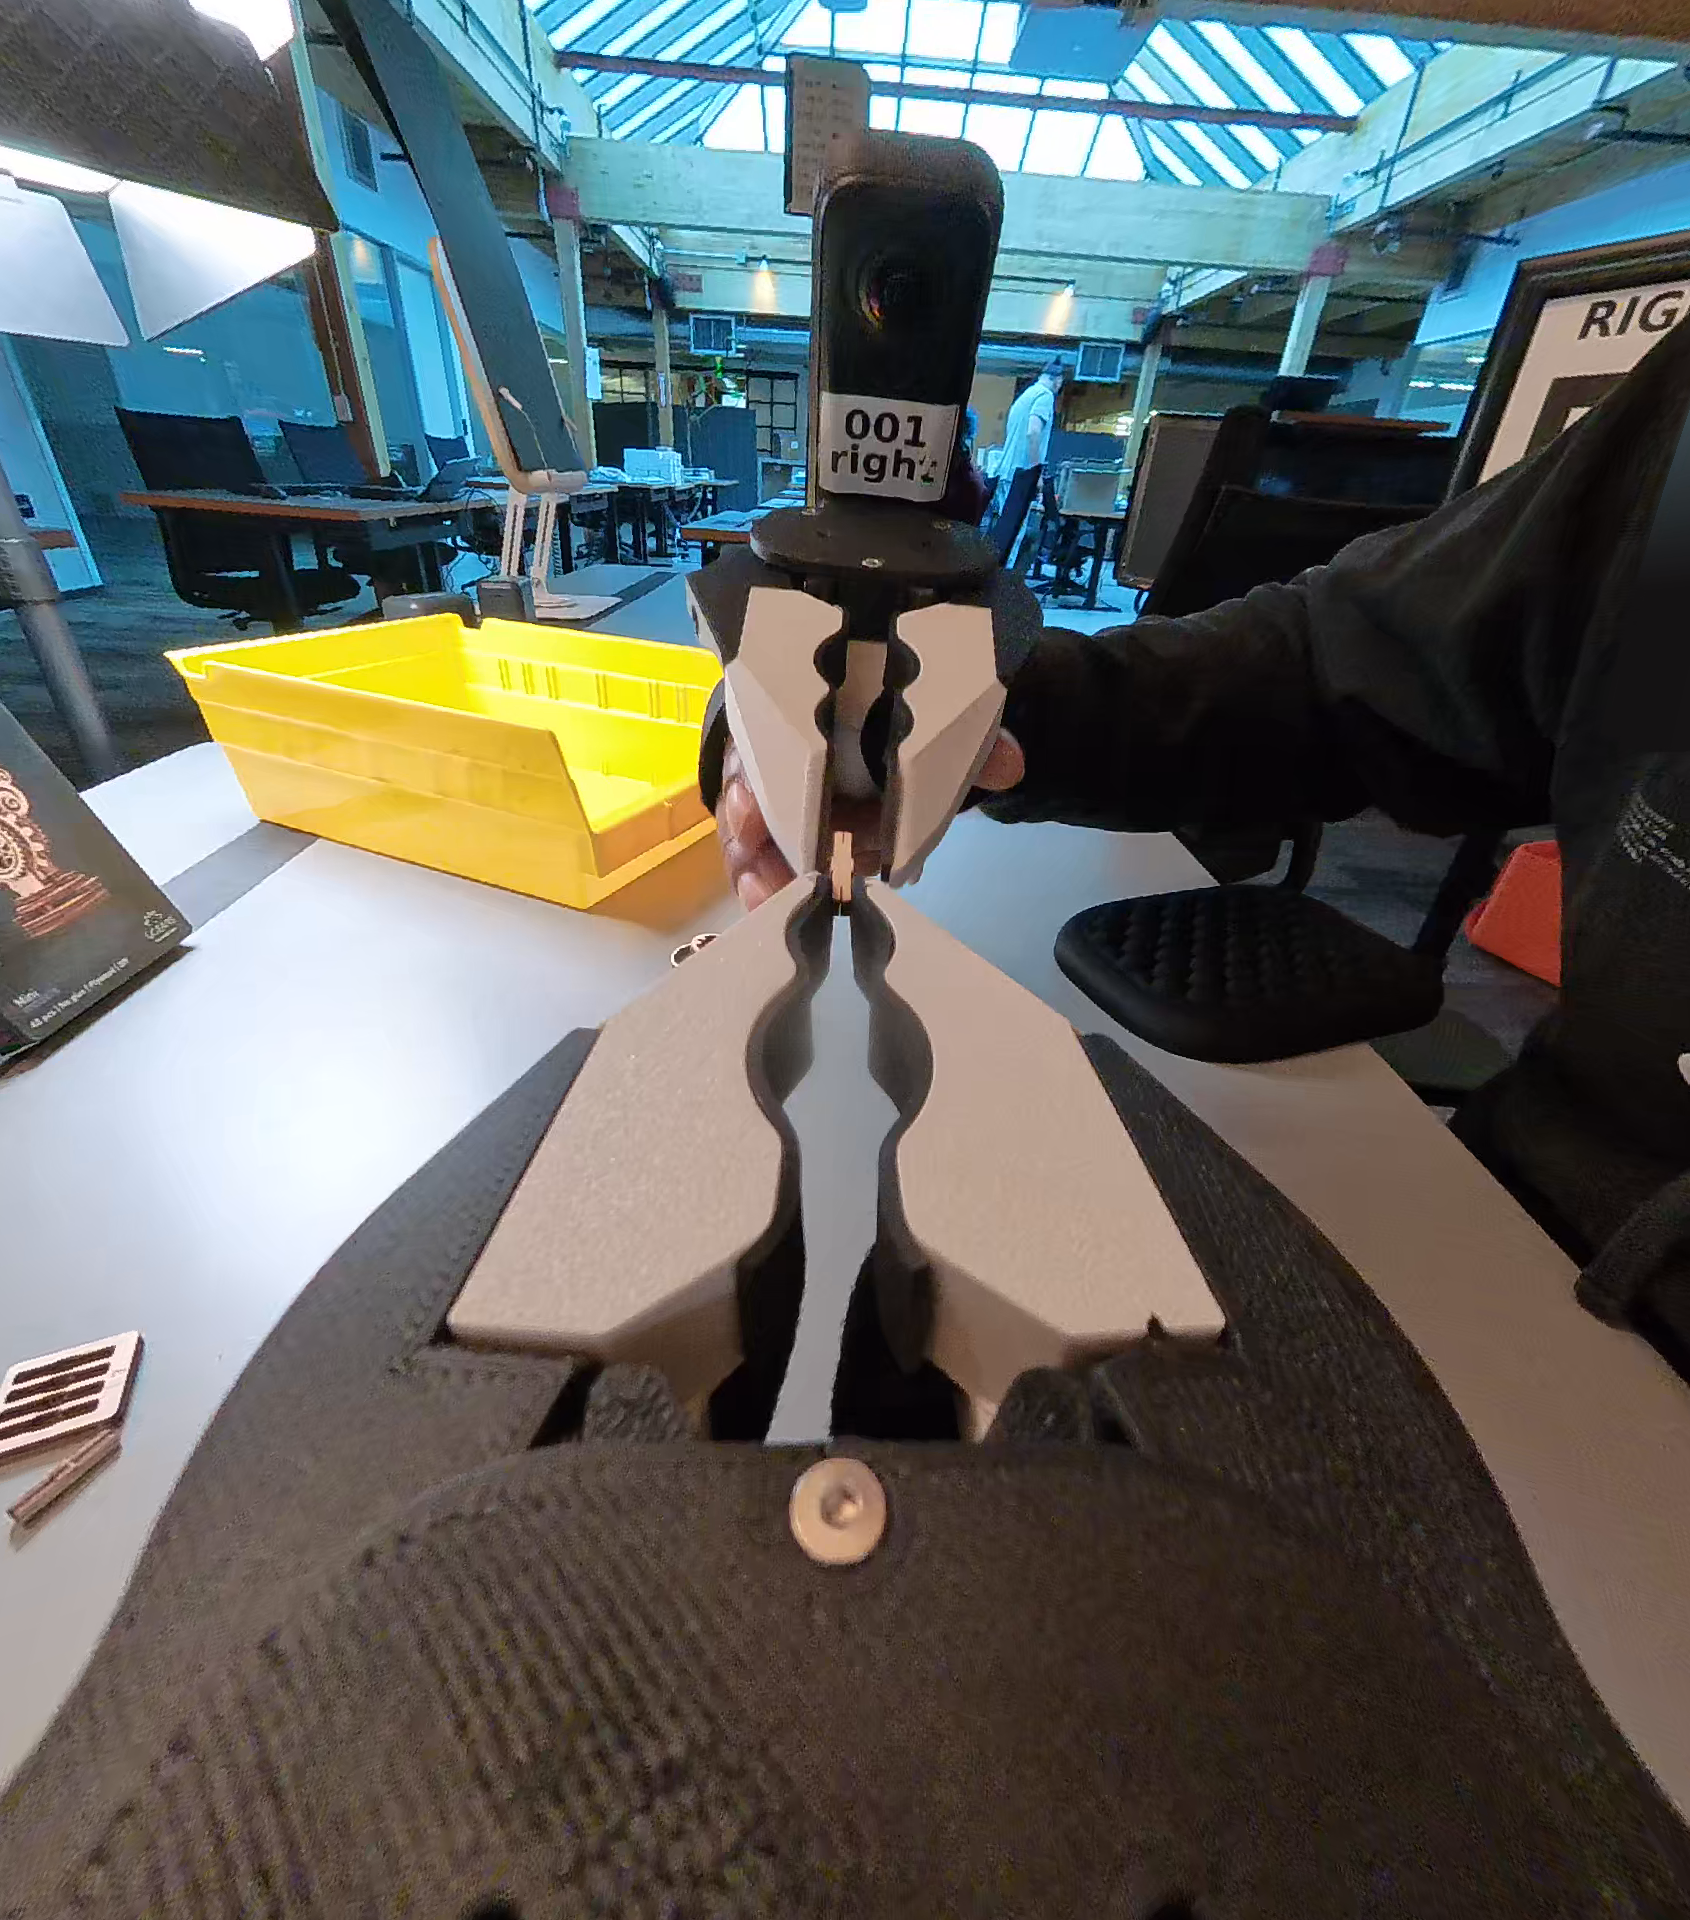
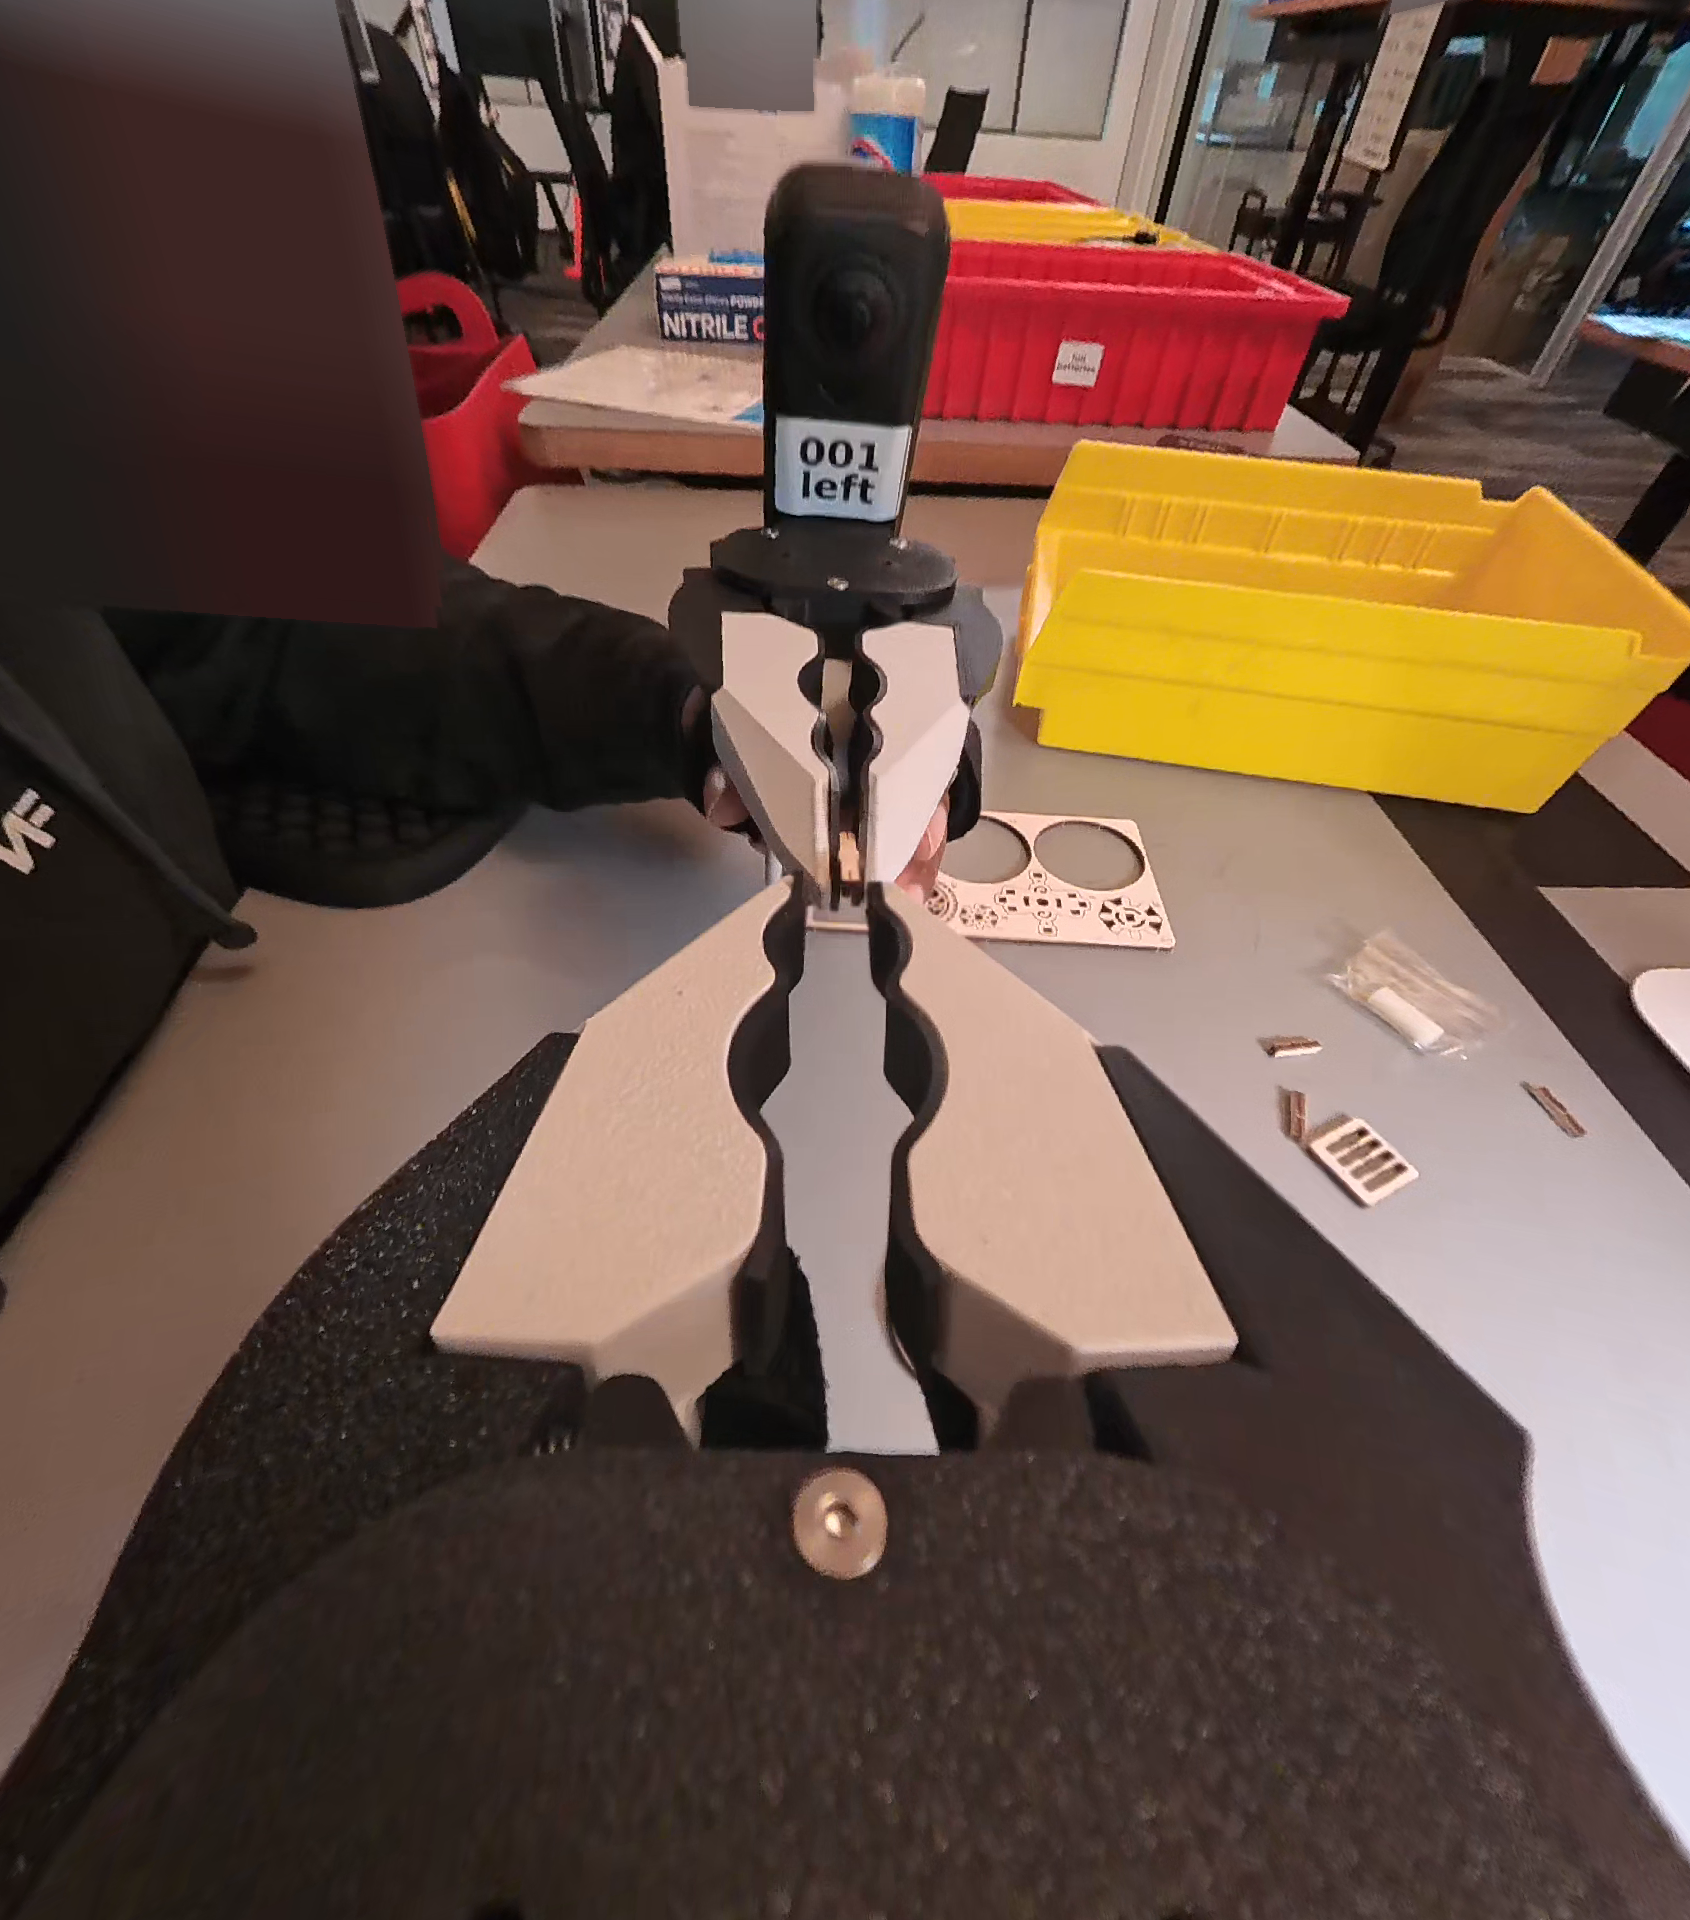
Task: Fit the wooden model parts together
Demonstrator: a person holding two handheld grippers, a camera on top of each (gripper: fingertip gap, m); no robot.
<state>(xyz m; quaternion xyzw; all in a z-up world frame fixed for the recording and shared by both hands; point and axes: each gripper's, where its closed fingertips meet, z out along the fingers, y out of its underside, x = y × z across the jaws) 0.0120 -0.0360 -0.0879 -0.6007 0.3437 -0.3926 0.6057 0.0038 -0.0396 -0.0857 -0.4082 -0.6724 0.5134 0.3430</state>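
Skylit roof (image 1: 976, 114), timber beams (image 1: 924, 208), office desks (image 1: 301, 509)

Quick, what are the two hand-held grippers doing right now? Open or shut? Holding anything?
Left hand-held gripper: shut on a small wooden piece.
Right hand-held gripper: shut on a small flat wooden part.

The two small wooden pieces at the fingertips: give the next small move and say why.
Probably ease the right hand-held gripper straight toward the left hand-held gripper, pressing the two wooden pieces together. Both are shut on thin pieces, tip to tip above the table, and the pieces already meet end to end; whether they are seated is unclear.
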